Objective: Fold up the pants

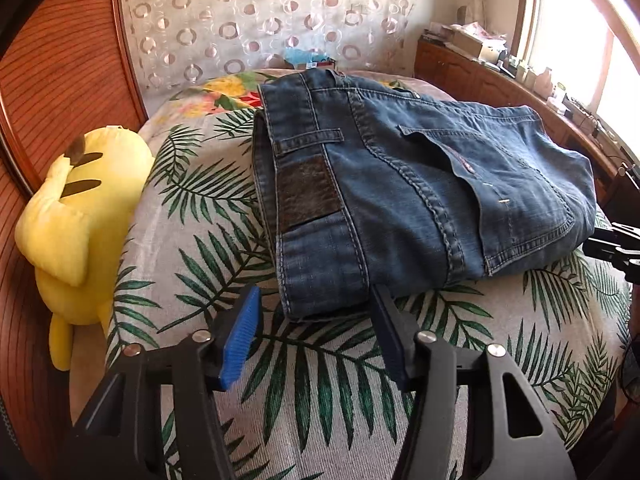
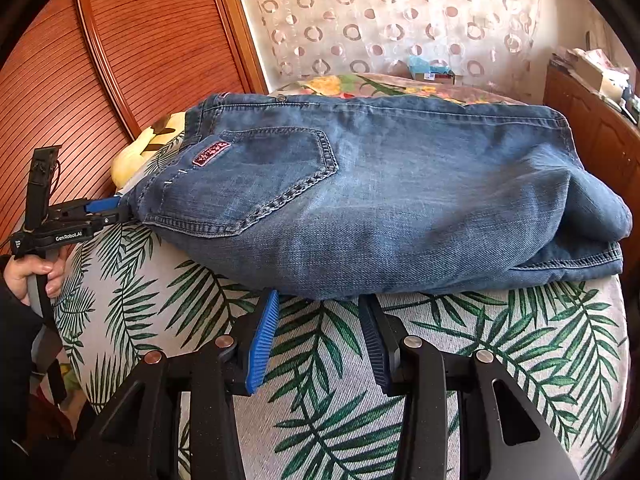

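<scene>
Here the folded jeans (image 2: 380, 200) lie in a thick bundle on the palm-leaf bedspread (image 2: 340, 360), waistband end toward the left gripper (image 1: 316, 300); its jaws stand apart around the near waistband corner, pads not visibly pressing; the right gripper (image 2: 318, 304) waits parted at the bundle's near edge, nothing clamped; a yellow plush toy (image 1: 68, 216) sits beside the wooden headboard (image 1: 52, 60).

A home bedroom: a bed (image 1: 320, 400) under a palm-leaf bedspread, a yellow plush toy (image 1: 76, 216) beside it, a circle-patterned curtain (image 1: 260, 12), and a cluttered wooden cabinet (image 1: 480, 76) below the window (image 1: 580, 28).
</scene>
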{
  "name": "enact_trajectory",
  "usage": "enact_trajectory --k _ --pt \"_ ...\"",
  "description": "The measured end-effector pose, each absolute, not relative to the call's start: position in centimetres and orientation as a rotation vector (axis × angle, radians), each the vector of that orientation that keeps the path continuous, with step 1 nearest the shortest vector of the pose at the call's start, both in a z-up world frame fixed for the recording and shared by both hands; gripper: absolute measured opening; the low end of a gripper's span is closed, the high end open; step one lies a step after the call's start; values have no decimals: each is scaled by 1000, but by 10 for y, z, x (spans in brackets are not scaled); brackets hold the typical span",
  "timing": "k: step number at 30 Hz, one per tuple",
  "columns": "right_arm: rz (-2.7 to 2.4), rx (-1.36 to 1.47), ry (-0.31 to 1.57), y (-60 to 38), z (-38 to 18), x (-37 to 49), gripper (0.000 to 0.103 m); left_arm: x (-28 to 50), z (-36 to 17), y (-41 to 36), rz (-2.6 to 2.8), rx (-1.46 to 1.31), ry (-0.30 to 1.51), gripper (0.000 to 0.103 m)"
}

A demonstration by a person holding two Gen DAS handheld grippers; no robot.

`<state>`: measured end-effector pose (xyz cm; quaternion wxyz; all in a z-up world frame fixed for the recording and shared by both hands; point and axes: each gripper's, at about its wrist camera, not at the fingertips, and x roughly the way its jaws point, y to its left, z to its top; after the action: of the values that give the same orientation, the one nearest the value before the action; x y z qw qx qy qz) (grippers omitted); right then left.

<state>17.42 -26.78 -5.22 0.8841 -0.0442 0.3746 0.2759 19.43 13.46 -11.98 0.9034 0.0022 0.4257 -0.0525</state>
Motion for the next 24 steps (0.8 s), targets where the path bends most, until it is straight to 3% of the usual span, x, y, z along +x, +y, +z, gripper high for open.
enact_trajectory --k 4,7,11,17,24 --pt "584 -86 773 -264 -57 177 43 192 -114 130 -138 -2 851 25" --pt "610 -77 765 -268 -58 177 43 188 -106 127 -150 -2 824 13" --pt "608 -58 754 -269 -53 180 43 181 -85 127 -126 9 756 4" --pt "611 -46 722 -267 -43 178 43 156 -36 131 -131 14 648 3" --pt "606 -36 714 -261 -49 177 43 157 -44 130 -119 16 671 3"
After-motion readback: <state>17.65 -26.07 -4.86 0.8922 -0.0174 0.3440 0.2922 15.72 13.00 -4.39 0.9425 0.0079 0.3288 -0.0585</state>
